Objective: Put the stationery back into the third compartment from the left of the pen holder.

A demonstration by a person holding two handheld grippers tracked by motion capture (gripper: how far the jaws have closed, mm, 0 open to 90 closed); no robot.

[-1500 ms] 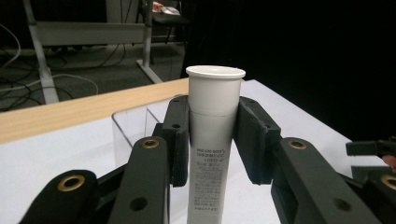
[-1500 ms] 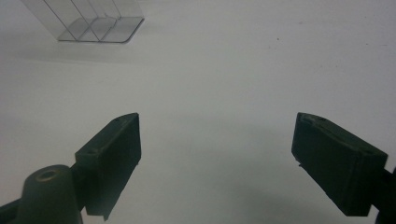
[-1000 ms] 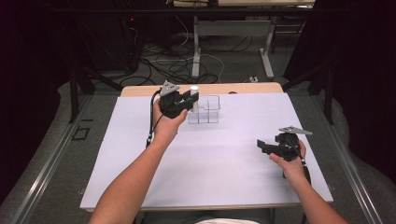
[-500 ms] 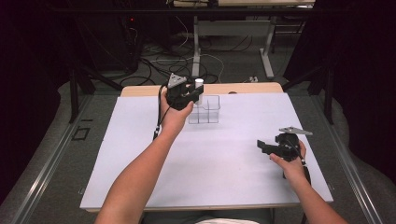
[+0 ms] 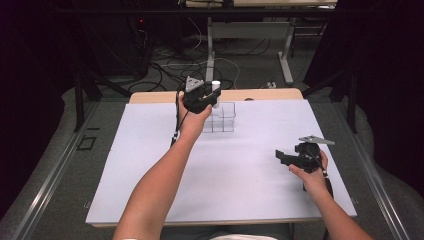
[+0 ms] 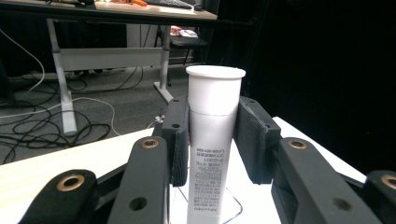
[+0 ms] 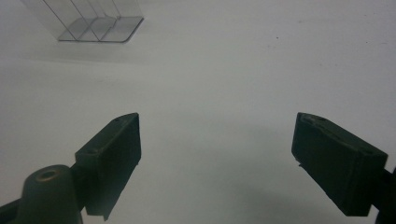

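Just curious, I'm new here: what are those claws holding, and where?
Left gripper clamps a white tube just below its wide top; right gripper holds nothing.

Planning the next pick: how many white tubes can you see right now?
1. The white tube stands upright, clamped in the left tongs, at the far left part of the clear divided box. Others could be hidden behind that hand.
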